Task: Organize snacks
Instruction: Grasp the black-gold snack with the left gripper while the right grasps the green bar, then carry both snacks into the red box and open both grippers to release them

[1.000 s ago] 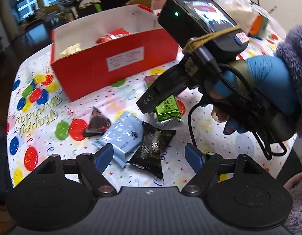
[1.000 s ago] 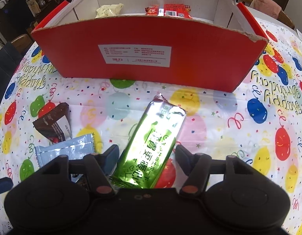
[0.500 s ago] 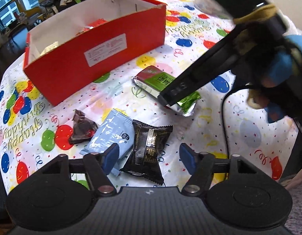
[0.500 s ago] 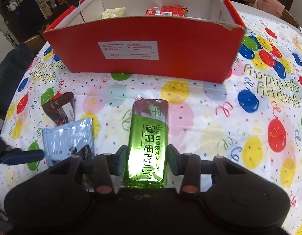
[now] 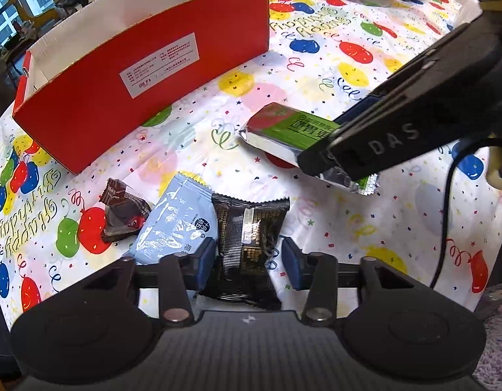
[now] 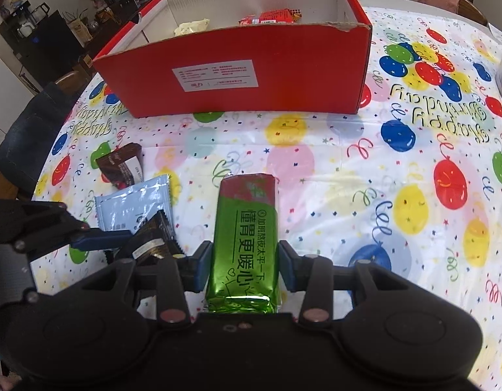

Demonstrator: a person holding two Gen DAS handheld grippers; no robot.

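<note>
Snacks are seen scattered on the balloon-print tablecloth (image 5: 316, 75) in the left wrist view: a black packet (image 5: 247, 228) sits between the spread fingers of the left gripper (image 5: 247, 260), untouched on the right side, a pale blue packet (image 5: 176, 218) and a brown wrapper (image 5: 123, 211) lie beside it, before the red box (image 5: 136, 97).

Right wrist view: a green foil bar (image 6: 246, 238) is bracketed by the right gripper (image 6: 242, 268), pads near both sides; whether it is pinched cannot be told. Two snacks are seen inside the box.
</note>
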